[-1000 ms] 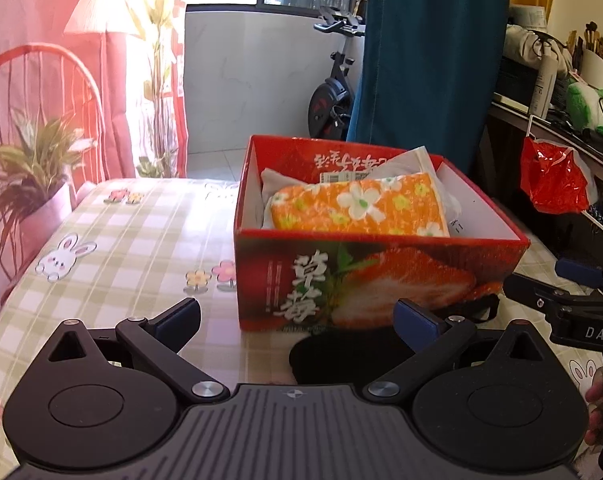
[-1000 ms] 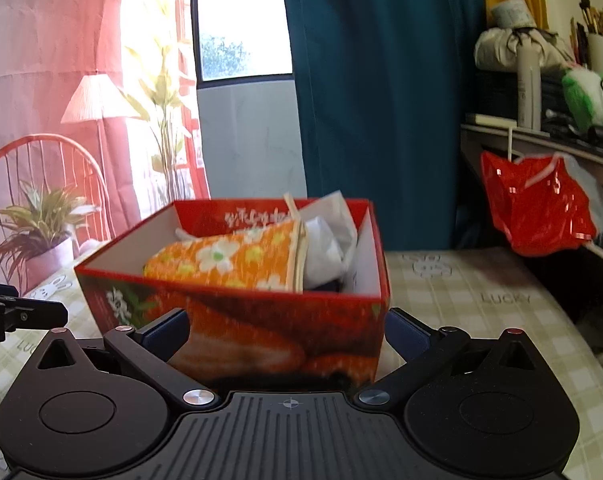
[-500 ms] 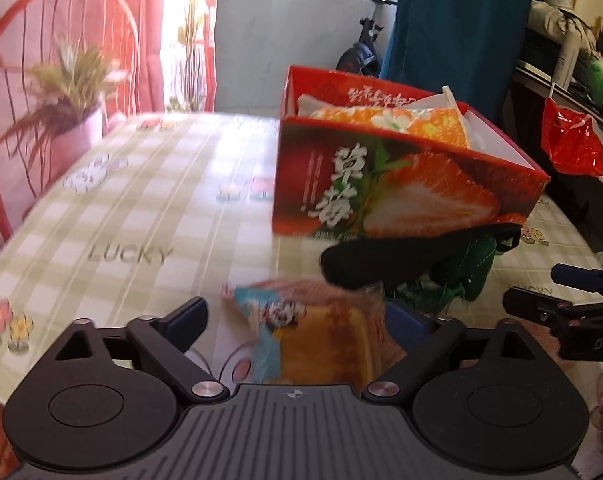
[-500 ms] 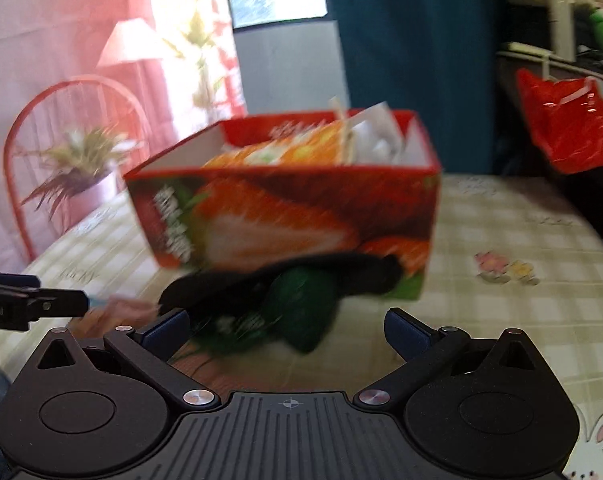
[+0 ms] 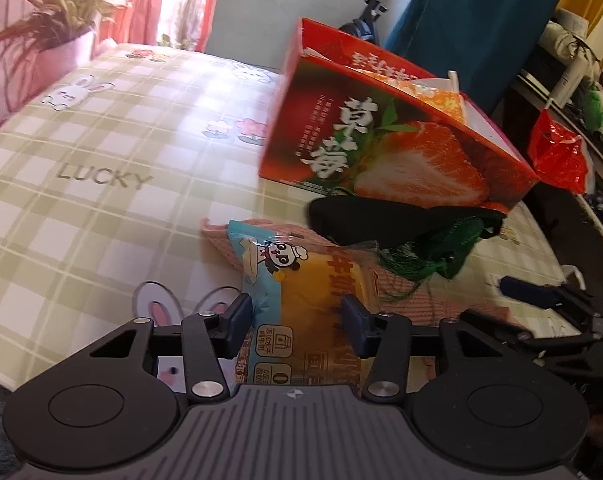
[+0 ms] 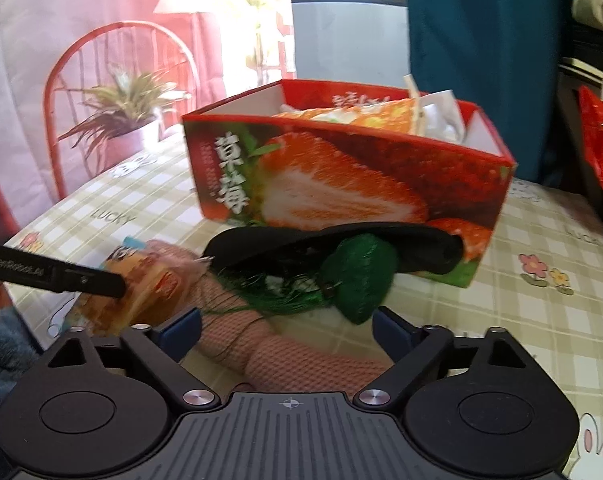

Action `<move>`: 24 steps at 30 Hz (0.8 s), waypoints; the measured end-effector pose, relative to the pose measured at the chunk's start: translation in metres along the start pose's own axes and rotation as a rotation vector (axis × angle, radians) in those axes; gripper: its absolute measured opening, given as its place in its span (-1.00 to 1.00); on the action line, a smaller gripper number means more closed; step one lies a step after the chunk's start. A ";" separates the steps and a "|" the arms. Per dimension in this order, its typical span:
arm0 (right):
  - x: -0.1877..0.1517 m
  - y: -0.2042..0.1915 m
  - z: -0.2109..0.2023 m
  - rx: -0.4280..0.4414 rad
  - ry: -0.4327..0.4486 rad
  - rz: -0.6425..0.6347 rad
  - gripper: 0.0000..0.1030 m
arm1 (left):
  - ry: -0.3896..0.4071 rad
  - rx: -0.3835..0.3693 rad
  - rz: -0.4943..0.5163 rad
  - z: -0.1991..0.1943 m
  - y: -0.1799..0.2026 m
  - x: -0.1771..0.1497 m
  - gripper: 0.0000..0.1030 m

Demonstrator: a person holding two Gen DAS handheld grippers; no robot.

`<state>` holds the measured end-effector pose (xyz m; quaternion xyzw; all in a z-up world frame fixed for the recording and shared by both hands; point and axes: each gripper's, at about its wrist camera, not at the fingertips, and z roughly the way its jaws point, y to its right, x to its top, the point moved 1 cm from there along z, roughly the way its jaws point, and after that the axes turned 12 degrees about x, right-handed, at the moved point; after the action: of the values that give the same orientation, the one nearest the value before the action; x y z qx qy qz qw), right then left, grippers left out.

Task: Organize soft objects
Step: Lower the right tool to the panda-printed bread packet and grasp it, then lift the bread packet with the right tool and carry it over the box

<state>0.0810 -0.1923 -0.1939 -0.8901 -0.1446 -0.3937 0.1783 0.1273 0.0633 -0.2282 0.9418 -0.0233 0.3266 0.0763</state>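
A red strawberry box (image 5: 401,148) stands on the checked tablecloth (image 5: 101,152) and holds an orange floral pouch (image 6: 365,116) and white wrapping. In front of it lie a black cloth (image 5: 381,216), a green net item (image 6: 357,276) and a pink knitted cloth (image 6: 301,360). A packaged bread with a panda print (image 5: 301,292) lies on the pink cloth. My left gripper (image 5: 297,322) has its fingers closed against both sides of the bread packet. My right gripper (image 6: 287,330) is open above the pink cloth, just before the green net item.
A potted plant (image 5: 57,20) and a red chair (image 6: 121,92) stand beyond the table's left side. A red plastic bag (image 5: 557,152) hangs at the right by a cluttered shelf. A teal curtain (image 6: 481,40) hangs behind the box.
Both grippers have dropped from box height to the items in front of the box. My left gripper has narrowed from open onto the bread packet. The right gripper stays open.
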 end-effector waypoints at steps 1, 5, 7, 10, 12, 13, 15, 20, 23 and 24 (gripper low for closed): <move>-0.001 -0.002 0.001 0.017 -0.008 -0.006 0.55 | -0.004 -0.010 0.001 0.002 0.002 0.001 0.01; -0.003 -0.011 0.005 0.056 -0.033 -0.050 0.42 | -0.020 -0.033 0.022 0.010 0.017 0.007 0.00; -0.004 -0.013 0.006 0.065 -0.042 -0.060 0.36 | -0.030 -0.044 0.028 0.015 0.025 0.010 0.00; -0.005 -0.012 0.005 0.067 -0.042 -0.060 0.34 | -0.043 -0.064 0.040 0.023 0.040 0.014 0.00; -0.005 -0.012 0.004 0.069 -0.041 -0.058 0.33 | -0.054 -0.086 0.048 0.026 0.050 0.015 0.00; -0.006 -0.011 0.004 0.070 -0.040 -0.061 0.32 | -0.059 -0.105 0.054 0.028 0.055 0.014 0.00; -0.007 -0.011 0.004 0.073 -0.044 -0.071 0.30 | -0.061 -0.141 0.078 0.029 0.065 0.011 0.00; -0.009 -0.011 0.010 0.085 -0.080 -0.086 0.18 | -0.057 -0.183 0.111 0.031 0.072 0.003 -0.01; -0.011 -0.011 0.012 0.094 -0.093 -0.091 0.16 | -0.065 -0.199 0.100 0.032 0.068 -0.002 -0.01; -0.011 -0.012 0.012 0.096 -0.096 -0.093 0.16 | -0.070 -0.205 0.092 0.032 0.066 -0.004 -0.01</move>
<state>0.0766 -0.1781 -0.2075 -0.8908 -0.2128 -0.3511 0.1950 0.1373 -0.0067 -0.2468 0.9377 -0.1024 0.2928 0.1564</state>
